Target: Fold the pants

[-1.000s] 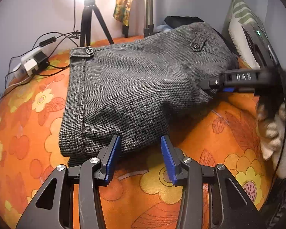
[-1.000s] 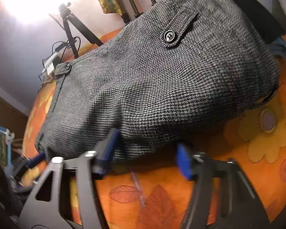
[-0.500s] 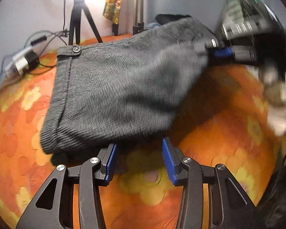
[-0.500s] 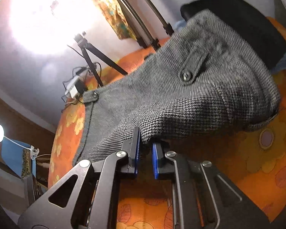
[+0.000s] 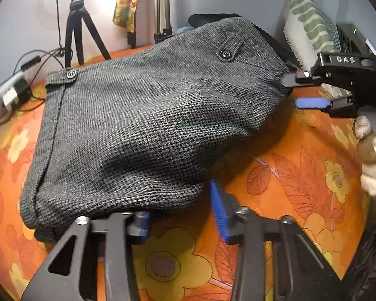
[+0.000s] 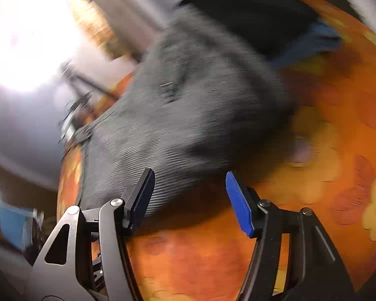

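Orange flower-printed fabric bedcover [image 5: 300,175], with folded grey houndstooth woven pants [image 5: 143,115] lying across its middle.
A black tripod [image 5: 77,30] stands at the far-left edge by a grey wall. The left gripper [image 5: 180,215], jaws just narrowing yet apart and empty, sits at the pants' near edge. The right gripper [image 5: 295,90], jaws just widened and empty, is beside their right corner, before a green-striped pillow [image 5: 310,25].

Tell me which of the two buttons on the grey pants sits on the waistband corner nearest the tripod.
The left button, on the waistband tab at the pants' far-left corner, just below the black tripod. The other button sits on a pocket flap farther right.
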`<state>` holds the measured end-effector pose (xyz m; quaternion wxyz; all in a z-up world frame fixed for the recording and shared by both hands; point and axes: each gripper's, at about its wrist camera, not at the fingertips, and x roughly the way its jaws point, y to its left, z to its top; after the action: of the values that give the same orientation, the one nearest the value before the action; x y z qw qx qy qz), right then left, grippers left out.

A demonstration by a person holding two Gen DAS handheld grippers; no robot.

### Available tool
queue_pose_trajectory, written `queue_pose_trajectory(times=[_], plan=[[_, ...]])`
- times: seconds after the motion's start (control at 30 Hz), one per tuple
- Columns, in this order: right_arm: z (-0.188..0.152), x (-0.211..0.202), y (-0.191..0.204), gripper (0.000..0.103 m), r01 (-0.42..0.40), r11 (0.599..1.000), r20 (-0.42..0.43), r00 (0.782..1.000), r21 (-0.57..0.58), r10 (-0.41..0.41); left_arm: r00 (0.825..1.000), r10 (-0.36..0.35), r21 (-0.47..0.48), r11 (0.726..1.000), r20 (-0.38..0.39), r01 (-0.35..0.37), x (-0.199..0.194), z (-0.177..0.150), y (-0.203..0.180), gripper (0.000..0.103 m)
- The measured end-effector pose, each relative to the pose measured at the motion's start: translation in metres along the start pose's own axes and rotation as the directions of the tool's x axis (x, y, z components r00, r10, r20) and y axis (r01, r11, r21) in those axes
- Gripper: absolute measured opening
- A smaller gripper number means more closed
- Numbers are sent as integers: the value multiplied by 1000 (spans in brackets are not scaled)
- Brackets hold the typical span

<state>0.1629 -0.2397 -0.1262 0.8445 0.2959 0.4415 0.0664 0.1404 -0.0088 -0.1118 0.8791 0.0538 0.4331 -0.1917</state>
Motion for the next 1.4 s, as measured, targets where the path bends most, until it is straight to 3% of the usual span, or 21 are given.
queue_pose_trajectory(times=[0.07, 0.2, 0.53, 0.57, 0.6, 0.63, 0.7, 0.8, 1.07, 1.4], plan=[[3, -3, -28, 63, 0, 995, 9, 1000, 98, -1, 1000, -11, -20, 1000, -5, 11, -1, 2, 8, 14], [15, 0, -67, 63, 12, 977, 45, 999, 214, -22, 998, -61, -71, 996, 5, 62, -6, 6, 19, 11], [38, 24, -50, 65, -111, 979, 109, 990, 173, 93, 994, -103, -92, 990, 26, 105, -21, 9, 22, 10], [39, 25, -48, 64, -115, 977, 110, 989, 178, 96, 995, -100, -89, 991, 27, 102, -21, 9, 21, 10], [41, 25, -46, 55, -114, 977, 115, 989, 180, 94, 995, -100, -83, 991, 26, 102, -21, 9, 21, 10], [42, 24, -42, 44, -100, 979, 115, 990, 176, 80, 995, -101, -77, 992, 25, 103, -21, 9, 20, 10], [46, 17, -33, 32, -60, 988, 110, 993, 143, 44, 994, -106, -64, 992, 27, 108, -23, 8, 21, 10], [47, 2, -21, 25, -32, 996, 131, 991, 83, 21, 992, -120, -65, 990, 34, 122, -28, 5, 25, 9], [23, -31, 13, 20, 59, 998, 165, 985, -15, -55, 987, -154, -74, 985, 37, 156, -47, -6, 31, 9], [-34, -85, -18, 17, 138, 990, 165, 977, -9, -135, 980, -201, 33, 979, 3, 200, -78, -32, -9, 9]])
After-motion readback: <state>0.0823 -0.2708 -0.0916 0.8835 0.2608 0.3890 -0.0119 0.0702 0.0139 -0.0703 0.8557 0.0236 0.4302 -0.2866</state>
